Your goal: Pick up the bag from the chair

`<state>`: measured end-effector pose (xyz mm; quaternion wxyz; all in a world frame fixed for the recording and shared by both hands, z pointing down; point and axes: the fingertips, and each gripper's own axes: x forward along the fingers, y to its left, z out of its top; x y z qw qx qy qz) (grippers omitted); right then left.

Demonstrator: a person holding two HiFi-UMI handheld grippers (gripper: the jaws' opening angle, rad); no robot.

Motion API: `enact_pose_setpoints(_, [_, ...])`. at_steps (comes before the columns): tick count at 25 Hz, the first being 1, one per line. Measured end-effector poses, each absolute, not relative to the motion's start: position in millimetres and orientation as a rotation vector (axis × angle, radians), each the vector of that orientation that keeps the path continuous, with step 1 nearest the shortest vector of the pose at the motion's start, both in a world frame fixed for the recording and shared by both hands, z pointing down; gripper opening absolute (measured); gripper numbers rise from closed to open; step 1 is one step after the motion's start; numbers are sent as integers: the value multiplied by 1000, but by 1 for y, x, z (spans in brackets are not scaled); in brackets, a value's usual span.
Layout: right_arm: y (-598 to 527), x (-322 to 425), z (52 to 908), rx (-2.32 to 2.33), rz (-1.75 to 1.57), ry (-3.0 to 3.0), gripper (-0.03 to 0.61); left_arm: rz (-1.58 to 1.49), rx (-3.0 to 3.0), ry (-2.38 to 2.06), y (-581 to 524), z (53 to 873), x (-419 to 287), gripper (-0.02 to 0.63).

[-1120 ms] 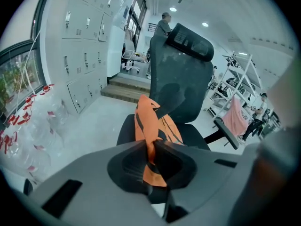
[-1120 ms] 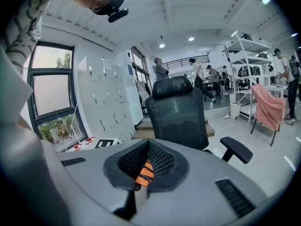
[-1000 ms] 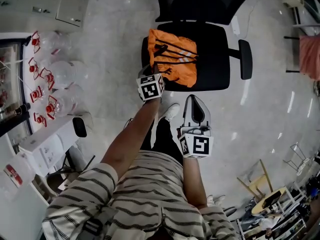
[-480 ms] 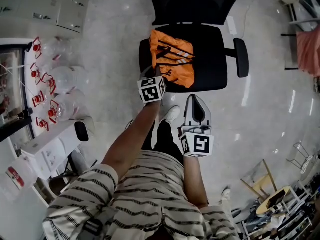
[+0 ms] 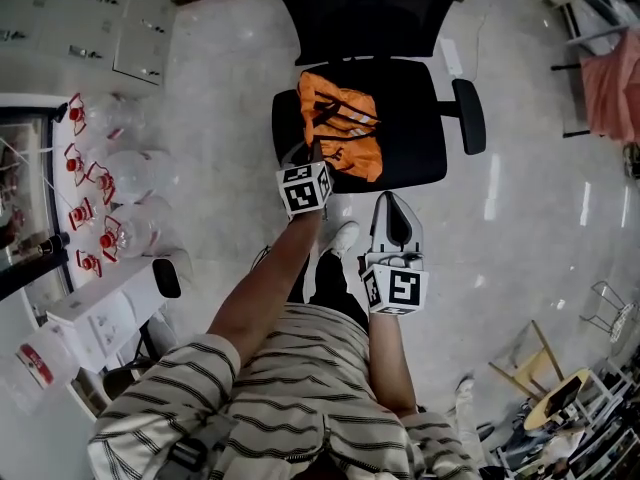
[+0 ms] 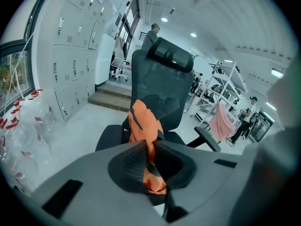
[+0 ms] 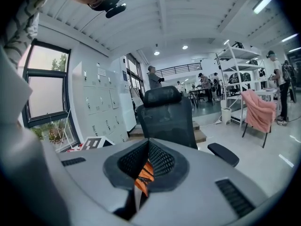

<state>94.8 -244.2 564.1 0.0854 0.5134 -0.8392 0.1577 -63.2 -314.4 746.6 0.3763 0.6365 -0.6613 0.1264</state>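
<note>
Bag (image 5: pixel 340 128), orange, lies on chair (image 5: pixel 425 133) seat, its near edge pinched between left gripper (image 5: pixel 313 151) fingers. Right gripper (image 5: pixel 391 200) fingers pressed together on nothing, bag well beyond them.

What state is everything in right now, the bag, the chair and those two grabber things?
left gripper: jaws shut on the orange bag.
right gripper: jaws shut, holding nothing, short of the chair.
orange bag: crumpled, on the seat's front part.
chair: upright, seat bearing only the bag.
</note>
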Motion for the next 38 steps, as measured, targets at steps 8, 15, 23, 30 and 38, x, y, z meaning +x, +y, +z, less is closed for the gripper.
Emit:
enact_pose_setpoints(8, [-241,99,557,1545,454,-2498,9,304,1678,-1689,-321,725,-56,37])
enact_pose_setpoints(15, [-240,106,554,1556,456,-2485,9,314,1728,-1671,-319,711,-43,37])
enact_pose_setpoints(23, [-236,118,541,1583,427,-2496,9,326,1810,-1670,-316,689,-29,37])
enact_pose_setpoints(30, [-228,125,535,1602,412,-2503,9,282,1854,-1655,-314,666,-26,37])
enact_pose_setpoints(38, [-224,129,525,1611,394,-2512,9,246,1904,-1647,-307,640,-27,37])
